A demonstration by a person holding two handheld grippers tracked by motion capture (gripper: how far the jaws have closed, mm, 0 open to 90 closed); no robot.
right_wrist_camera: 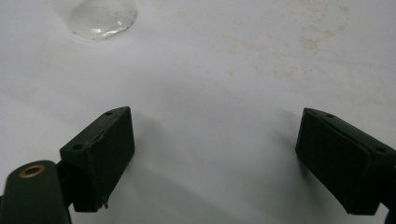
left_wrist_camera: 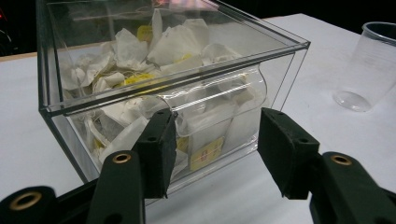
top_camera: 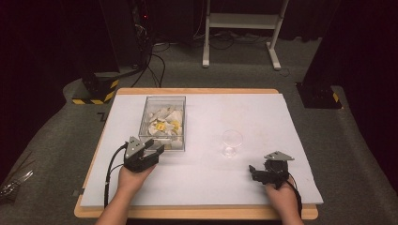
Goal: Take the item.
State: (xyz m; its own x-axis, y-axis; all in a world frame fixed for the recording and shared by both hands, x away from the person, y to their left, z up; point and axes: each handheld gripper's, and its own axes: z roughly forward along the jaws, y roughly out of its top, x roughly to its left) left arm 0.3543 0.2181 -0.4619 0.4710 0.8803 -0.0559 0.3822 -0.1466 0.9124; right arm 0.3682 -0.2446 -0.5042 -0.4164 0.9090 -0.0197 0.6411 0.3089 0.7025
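Note:
A clear plastic box (top_camera: 163, 101) full of white and yellow tea-bag sachets (left_wrist_camera: 177, 42) stands at the middle left of the white table. Its front has a curved clear pull tab (left_wrist_camera: 219, 95). My left gripper (left_wrist_camera: 219, 149) is at the box's near face, its jaws standing either side of that tab. The left pad (left_wrist_camera: 159, 149) is at the tab's edge and the right pad (left_wrist_camera: 285, 154) stands a little off it. My right gripper (right_wrist_camera: 215, 158) hovers open above bare table at the near right (top_camera: 257, 172), with nothing between its fingers.
An upright clear plastic cup (top_camera: 232, 143) stands to the right of the box, beyond the right gripper; its base (right_wrist_camera: 102, 16) lies ahead of that gripper's jaws. The white sheet (top_camera: 244, 112) covers a wooden tabletop. Cables and stand legs lie on the floor behind.

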